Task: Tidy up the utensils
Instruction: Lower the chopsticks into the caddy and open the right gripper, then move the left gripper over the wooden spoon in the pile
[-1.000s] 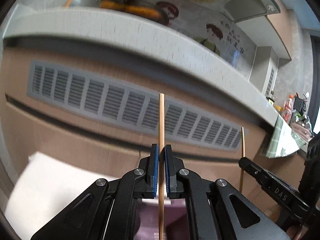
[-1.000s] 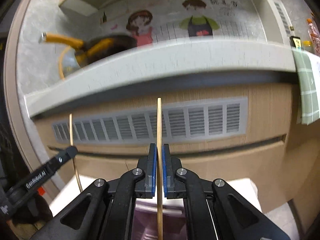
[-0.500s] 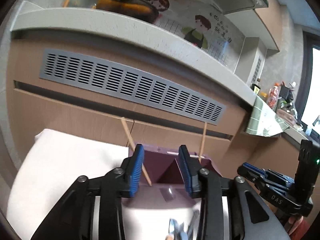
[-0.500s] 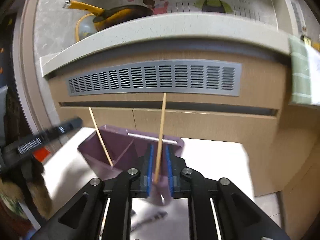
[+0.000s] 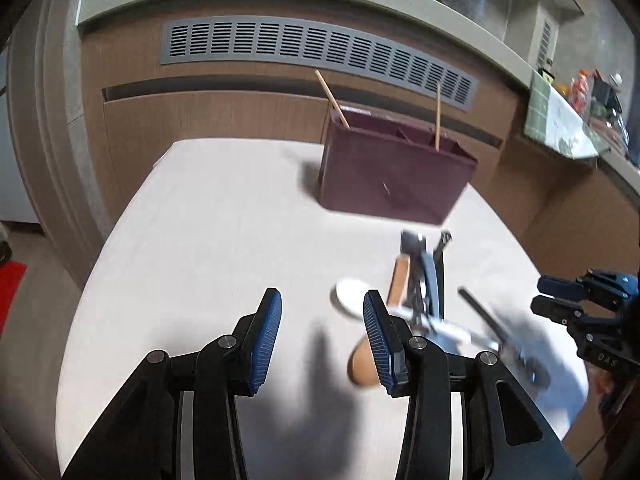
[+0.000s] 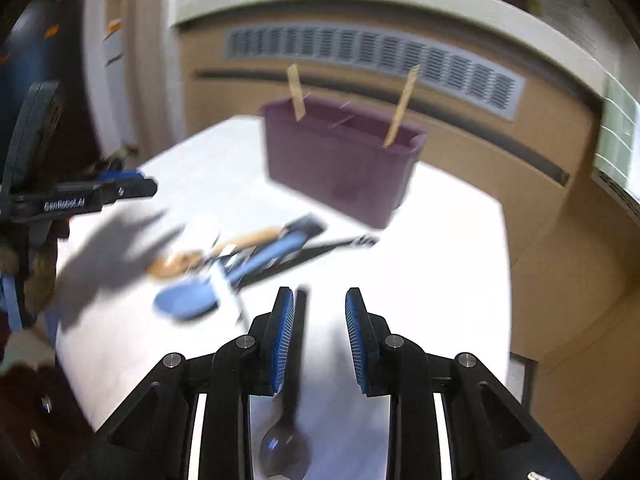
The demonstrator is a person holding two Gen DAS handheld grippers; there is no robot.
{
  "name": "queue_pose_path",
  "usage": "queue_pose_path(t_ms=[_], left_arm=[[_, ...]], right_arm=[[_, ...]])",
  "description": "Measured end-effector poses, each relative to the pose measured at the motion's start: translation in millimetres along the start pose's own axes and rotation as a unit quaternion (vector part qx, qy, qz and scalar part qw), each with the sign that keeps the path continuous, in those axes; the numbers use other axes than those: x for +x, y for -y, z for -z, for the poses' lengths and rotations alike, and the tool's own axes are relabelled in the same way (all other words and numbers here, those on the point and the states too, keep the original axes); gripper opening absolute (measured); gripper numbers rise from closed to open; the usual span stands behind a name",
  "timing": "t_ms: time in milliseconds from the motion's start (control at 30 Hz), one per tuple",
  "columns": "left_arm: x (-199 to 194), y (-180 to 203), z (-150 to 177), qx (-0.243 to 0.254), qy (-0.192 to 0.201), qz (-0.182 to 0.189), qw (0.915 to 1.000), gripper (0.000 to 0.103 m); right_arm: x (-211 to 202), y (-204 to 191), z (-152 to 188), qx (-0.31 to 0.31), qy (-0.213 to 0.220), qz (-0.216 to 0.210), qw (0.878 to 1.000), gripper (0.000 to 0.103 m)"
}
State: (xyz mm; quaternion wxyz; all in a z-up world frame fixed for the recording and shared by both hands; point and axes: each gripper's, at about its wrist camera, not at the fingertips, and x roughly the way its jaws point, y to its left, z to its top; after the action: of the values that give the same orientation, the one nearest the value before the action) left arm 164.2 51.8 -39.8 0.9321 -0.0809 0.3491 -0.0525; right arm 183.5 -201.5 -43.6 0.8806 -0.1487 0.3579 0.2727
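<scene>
A maroon utensil holder [image 5: 394, 172] stands at the far side of the white table [image 5: 208, 248], with two wooden chopsticks [image 5: 332, 99] sticking up from its end compartments; it shows also in the right wrist view [image 6: 340, 164]. A pile of utensils [image 5: 424, 300] lies in front of it: a white spoon, a wooden spoon, black and metal pieces. In the right wrist view the pile [image 6: 248, 260] includes a blue spoon [image 6: 188, 300]. My left gripper [image 5: 322, 336] is open and empty, left of the pile. My right gripper [image 6: 320, 334] is open over a dark spoon [image 6: 290, 420].
A wooden cabinet front with a grey vent grille [image 5: 320, 46] rises behind the table under a pale countertop. A green checked cloth [image 5: 556, 116] hangs at the right. The right gripper appears in the left wrist view [image 5: 576, 304].
Both grippers let go of their chopsticks, which now stand in the holder. Both jaws opened, pulled back and tilted down toward the utensil pile on the table.
</scene>
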Motion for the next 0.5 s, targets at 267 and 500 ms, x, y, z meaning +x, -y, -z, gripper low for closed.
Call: queue_pose_path(t_ms=[267,500], left_arm=[[-2,-3,10,-0.014,-0.022,0.013,0.9996,0.044],[7,10,15,0.004,-0.045,0.029,0.9986,0.044]], right_arm=[[23,-4,15,0.026,-0.046,-0.003,0.999,0.025],[61,10,5,0.088,-0.087,-0.015,0.992,0.025]])
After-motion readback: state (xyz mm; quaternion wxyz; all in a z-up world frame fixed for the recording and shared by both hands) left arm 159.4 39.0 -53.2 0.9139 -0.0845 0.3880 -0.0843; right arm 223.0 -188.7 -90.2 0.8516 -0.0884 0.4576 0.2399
